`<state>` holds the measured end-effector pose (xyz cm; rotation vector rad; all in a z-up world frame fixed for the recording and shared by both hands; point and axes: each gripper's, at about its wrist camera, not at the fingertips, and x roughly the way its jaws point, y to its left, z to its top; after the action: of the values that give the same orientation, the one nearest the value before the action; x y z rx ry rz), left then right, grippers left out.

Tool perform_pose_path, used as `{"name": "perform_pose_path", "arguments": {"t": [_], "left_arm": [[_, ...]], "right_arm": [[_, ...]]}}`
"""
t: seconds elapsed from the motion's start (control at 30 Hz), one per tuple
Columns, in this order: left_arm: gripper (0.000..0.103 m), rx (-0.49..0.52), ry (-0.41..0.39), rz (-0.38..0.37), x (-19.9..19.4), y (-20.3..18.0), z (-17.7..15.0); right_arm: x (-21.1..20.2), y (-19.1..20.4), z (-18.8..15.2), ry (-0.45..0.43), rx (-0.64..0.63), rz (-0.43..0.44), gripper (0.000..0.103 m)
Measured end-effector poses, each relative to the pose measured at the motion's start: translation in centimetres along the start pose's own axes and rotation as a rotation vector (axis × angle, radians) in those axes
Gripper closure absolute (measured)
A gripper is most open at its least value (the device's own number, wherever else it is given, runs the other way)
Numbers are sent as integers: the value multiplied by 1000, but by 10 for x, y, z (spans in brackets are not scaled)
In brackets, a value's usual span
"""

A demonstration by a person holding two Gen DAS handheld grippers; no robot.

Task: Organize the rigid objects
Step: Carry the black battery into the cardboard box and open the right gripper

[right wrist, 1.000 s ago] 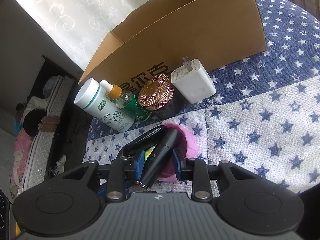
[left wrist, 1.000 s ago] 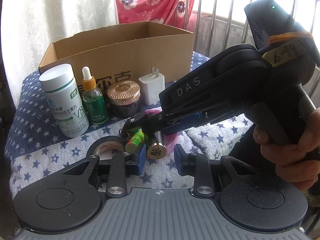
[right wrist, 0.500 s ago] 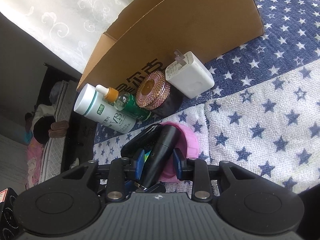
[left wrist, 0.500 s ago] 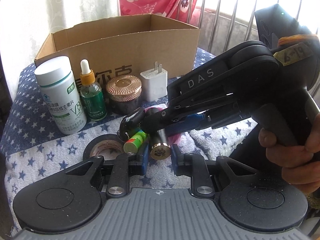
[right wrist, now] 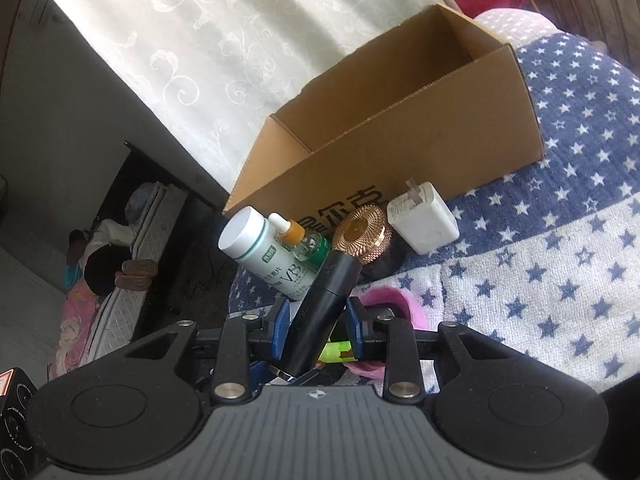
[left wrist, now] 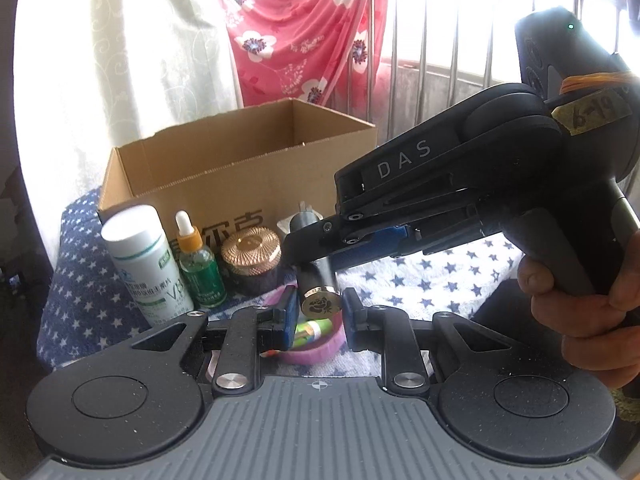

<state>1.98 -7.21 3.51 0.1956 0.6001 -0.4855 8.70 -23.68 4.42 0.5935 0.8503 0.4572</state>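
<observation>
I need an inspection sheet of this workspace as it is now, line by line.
surface: star-patterned cloth
job's things: open cardboard box; before it white bottle, dropper bottle, gold-lidded jar, white charger; pink dish nearer, green item inside
clutter: nothing seen
grippers: right claw shut on black tube; left claw shut at its gold end
cables: nothing seen
surroundings: white curtain, red floral cloth, metal railing
</observation>
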Motion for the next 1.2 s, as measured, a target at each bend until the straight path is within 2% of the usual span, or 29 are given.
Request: {"name": "perform_pose_path", "arguments": {"t": [0.13,0.27,0.43,0.6,0.73,0.8,0.83,1.03,1.2], "left_arm": [[81,-21,-45,29,-9,22,27],[80,-65,-45,55,-1,57,61],[80,-94,33,90,37,93,98],[80,-112,176,144,96,113,122],[80,-135,261,165,131,132,124],[79,-141,285,181,143,141,124],[79,-148,294,185,146,145,124],[78,-194,295,182,146,160,123],[76,-210,259,184,130,162,124]], "right_arm": [[2,29,28,-43,-95,53,70],[22,52,66,-39,-167,86,70],[73,61,130,75,-184,87,70],[138,54,178,217,-141,41,71],[182,43,195,298,-140,-1,71],[202,37,199,336,-141,-28,75],[211,35,199,350,-144,-42,80],[258,30,200,388,-163,-128,81],[261,35,209,359,-160,-123,78]]}}
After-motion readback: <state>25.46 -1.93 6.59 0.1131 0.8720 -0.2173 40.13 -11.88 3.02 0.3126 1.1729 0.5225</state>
